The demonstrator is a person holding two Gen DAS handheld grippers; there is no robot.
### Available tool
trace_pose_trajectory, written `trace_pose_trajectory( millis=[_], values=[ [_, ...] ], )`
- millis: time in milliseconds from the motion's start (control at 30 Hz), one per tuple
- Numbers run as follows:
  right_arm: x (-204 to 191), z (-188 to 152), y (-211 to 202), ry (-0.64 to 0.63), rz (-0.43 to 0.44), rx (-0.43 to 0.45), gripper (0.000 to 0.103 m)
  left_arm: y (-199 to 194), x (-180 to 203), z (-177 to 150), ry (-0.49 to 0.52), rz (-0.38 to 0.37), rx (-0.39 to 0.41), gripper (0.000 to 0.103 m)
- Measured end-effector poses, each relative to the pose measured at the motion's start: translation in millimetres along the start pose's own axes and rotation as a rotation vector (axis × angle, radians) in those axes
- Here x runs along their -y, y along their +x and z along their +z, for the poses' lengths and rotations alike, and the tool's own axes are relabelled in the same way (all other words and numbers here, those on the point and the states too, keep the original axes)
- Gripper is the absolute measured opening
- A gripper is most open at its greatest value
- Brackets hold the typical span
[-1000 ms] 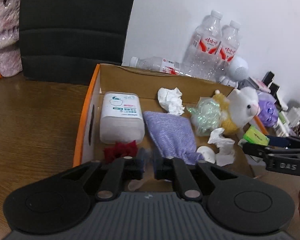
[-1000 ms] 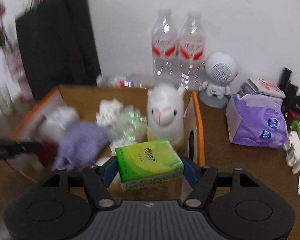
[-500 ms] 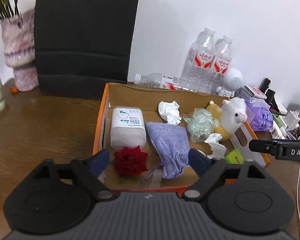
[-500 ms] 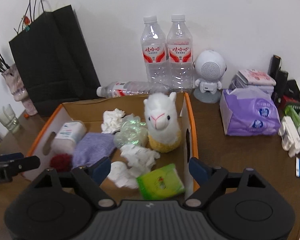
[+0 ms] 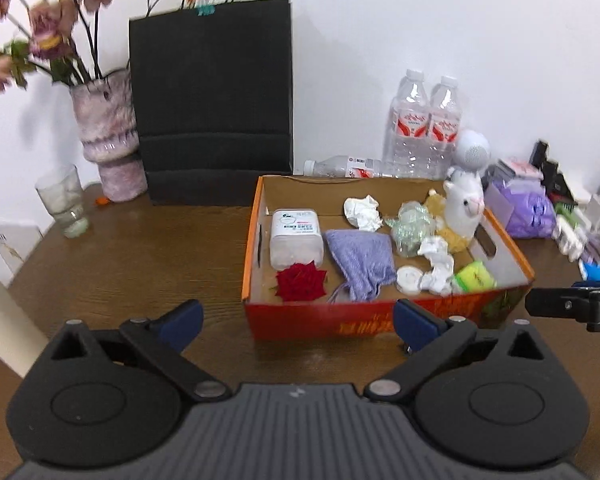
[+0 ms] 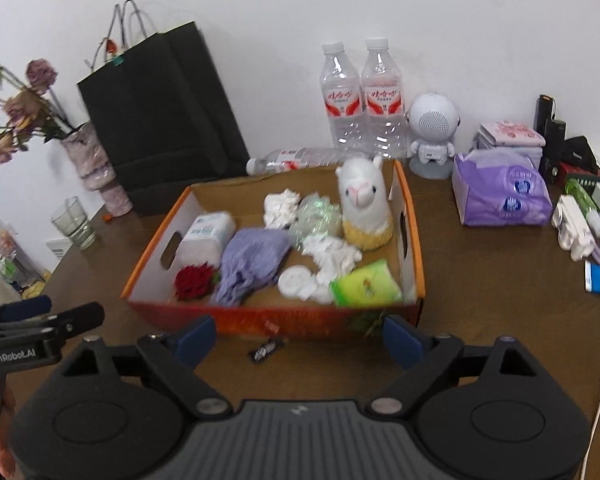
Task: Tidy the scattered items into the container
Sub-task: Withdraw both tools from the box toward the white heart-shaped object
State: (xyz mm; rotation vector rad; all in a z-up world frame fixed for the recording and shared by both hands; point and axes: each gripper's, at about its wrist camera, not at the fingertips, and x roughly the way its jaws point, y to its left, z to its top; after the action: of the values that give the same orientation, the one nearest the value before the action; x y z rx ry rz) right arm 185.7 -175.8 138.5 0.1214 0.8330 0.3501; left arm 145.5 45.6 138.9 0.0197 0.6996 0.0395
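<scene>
Tabletop [image 5: 148, 256]: box [image 5: 380, 320] long axis left-right

Cardboard box [image 5: 380, 322] on wooden table [image 5: 140, 264]

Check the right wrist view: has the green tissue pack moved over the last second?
Yes. A second ago the right gripper held the green tissue pack over the box; now it lies in the front right corner, below the alpaca.

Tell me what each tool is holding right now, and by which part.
Nothing. The left tool and right tool are both open and empty; the rose and green tissue pack lie in the box.
</scene>
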Motion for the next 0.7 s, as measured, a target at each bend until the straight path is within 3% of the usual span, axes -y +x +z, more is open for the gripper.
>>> trace_pose_trajectory(
  millis=[233, 467, 700],
  values=[
    [-11.1, -31.5, 8.7, -0.046, -0.07, -0.021, 0.092, -3.1, 20.7, -29.5, 0.036, 0.015, -0.023, 0.103],
    [-17.8, -61.5, 2.3, -0.06, -0.067, 0.047, 0.092, -19.7, 31.0, -60.3, 0.038, 0.059, 0.103, 0.103],
    [-17.6, -103.1, -12.1, -0.087, -0.093, 0.184, 0.092, -39.3, 33.1, -101.0, -0.006, 0.031, 0.201, 0.103]
  ],
)
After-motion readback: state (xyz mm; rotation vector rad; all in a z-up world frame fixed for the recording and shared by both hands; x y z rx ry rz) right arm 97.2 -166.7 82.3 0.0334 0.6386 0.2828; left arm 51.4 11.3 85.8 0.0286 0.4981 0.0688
